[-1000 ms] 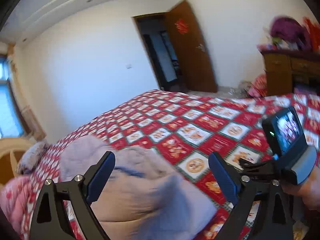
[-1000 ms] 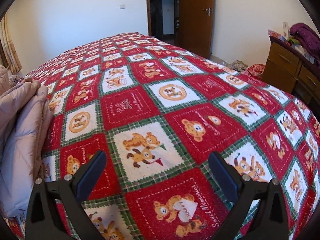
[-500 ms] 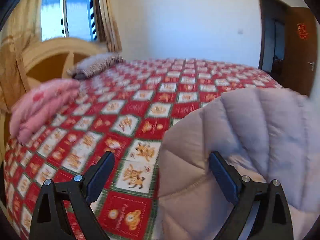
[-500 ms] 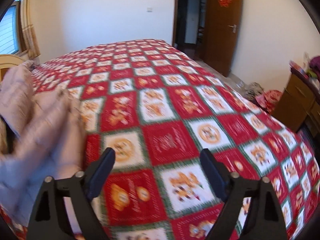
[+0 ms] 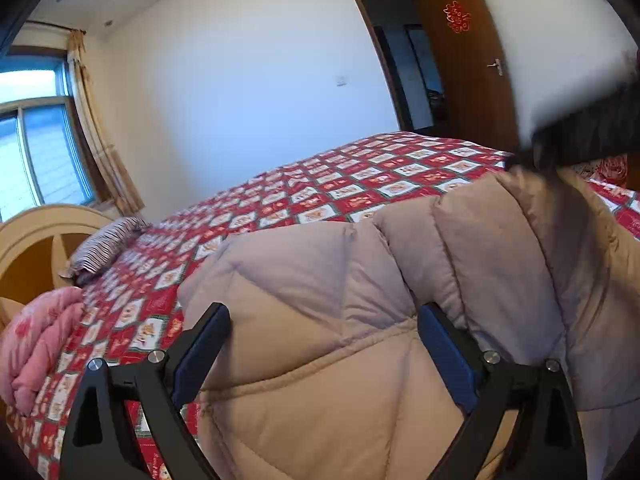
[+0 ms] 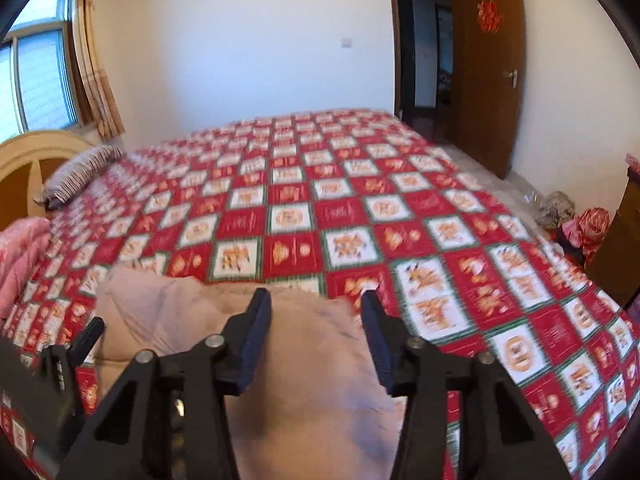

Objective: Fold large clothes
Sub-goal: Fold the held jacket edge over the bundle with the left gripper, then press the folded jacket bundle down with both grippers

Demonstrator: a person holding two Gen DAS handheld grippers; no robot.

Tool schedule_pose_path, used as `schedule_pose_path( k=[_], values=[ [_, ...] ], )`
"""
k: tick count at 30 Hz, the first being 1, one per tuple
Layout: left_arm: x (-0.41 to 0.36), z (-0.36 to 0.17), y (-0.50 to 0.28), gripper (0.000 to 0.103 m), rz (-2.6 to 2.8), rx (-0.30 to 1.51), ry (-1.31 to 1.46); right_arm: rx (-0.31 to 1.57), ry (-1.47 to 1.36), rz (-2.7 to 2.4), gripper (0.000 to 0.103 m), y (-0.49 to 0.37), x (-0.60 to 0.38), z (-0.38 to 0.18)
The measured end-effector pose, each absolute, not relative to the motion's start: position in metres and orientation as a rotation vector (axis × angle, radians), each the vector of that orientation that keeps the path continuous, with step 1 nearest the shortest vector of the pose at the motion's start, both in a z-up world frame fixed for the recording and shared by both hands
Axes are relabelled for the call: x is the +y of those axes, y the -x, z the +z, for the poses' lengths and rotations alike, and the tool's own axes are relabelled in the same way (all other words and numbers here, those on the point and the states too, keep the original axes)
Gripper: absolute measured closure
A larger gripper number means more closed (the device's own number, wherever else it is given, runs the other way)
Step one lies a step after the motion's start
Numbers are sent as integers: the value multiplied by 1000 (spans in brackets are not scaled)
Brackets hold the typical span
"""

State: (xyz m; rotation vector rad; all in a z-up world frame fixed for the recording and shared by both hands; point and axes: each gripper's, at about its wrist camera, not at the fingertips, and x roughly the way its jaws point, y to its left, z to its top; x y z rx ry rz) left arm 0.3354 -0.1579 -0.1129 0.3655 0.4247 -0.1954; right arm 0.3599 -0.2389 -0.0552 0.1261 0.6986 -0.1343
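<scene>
Holding: nothing yet; my left claw (image 5: 324, 356) gapes wide around a puffy ridge of the coat (image 5: 360, 280).
Right claw (image 6: 316, 340): half-closed over coat, pinching nothing I can see.
Coat: bunched at the bed's (image 6: 360, 208) 7 o'clock corner.
Risk: slick padding may squirt out, so the fold sags.
Cause: biting bulk, not seam.

A home bedroom: patchwork-covered bed (image 6: 360, 208) (striped pillow (image 6: 80, 170) by the headboard), curtained window (image 6: 40, 76), wooden door (image 6: 486, 68).
</scene>
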Motion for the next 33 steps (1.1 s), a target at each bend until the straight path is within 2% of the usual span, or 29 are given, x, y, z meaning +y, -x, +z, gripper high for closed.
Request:
schedule_pose_path(
  k=[2, 5, 7, 17, 33],
  values=[
    [-143, -108, -342, 7, -159, 449, -295, 719, -129, -184, 60, -363, -242, -76],
    [-111, -105, -361, 1, -78, 512, -137, 749, -177, -215, 60, -363, -257, -100],
    [-102, -112, -377, 1, -72, 586, -79, 759, -177, -216, 60, -364, -260, -114],
    [-104, -145, -389, 1, -86, 655, -37, 774, -200, -171, 60, -379, -250, -144],
    [-108, -163, -405, 1, -98, 730, -45, 839, -187, -194, 59, -391, -252, -170]
  ],
)
